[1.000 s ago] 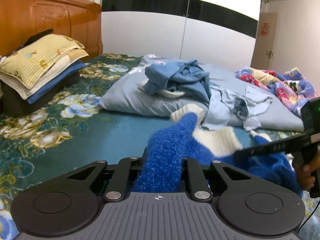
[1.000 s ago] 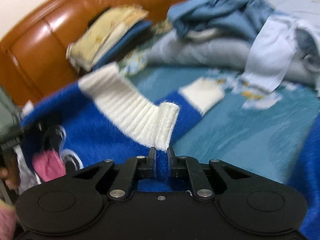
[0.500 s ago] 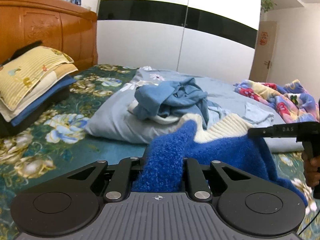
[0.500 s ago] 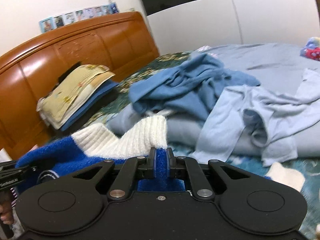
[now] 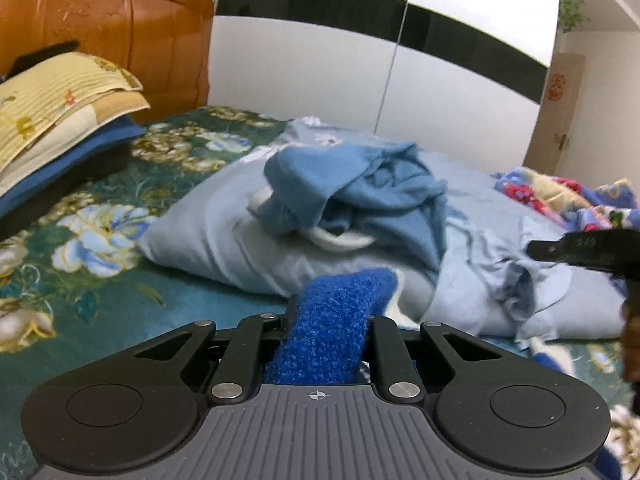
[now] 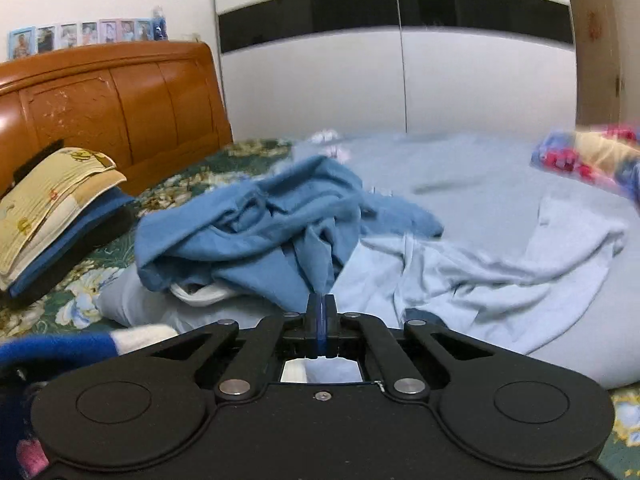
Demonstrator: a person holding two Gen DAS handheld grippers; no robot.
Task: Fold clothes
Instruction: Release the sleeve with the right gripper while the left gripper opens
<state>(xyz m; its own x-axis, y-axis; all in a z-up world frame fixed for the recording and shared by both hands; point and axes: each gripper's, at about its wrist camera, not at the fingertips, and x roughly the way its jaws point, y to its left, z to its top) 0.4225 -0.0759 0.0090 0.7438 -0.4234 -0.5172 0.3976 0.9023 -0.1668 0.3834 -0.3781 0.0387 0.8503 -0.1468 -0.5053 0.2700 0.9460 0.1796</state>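
A fuzzy blue sweater (image 5: pixel 332 332) with white cuffs is held up over the bed by both grippers. My left gripper (image 5: pixel 334 320) is shut on a thick fold of it, which sticks up between the fingers. My right gripper (image 6: pixel 320 314) is shut on a thin blue edge of the same sweater (image 6: pixel 60 346). The rest of the garment, with a white cuff (image 6: pixel 144 334), trails off to that view's lower left. In the left wrist view the right gripper (image 5: pixel 580 248) shows at the right edge, with a hand (image 5: pixel 632 344) under it. Most of the sweater hangs below both cameras, hidden.
A heap of blue clothes (image 5: pixel 360 192) and a pale blue garment (image 6: pixel 500 260) lie on a grey duvet (image 5: pixel 208 240). Folded bedding (image 5: pixel 52 120) is stacked at the left against the wooden headboard (image 6: pixel 120 100). A floral quilt (image 5: pixel 568 196) lies at the right, and a white wardrobe (image 5: pixel 360 72) stands behind.
Both grippers have risen and tipped upward with the sweater. Its body and white cuff have dropped below the views, leaving a small fold at each gripper. The right view swung right.
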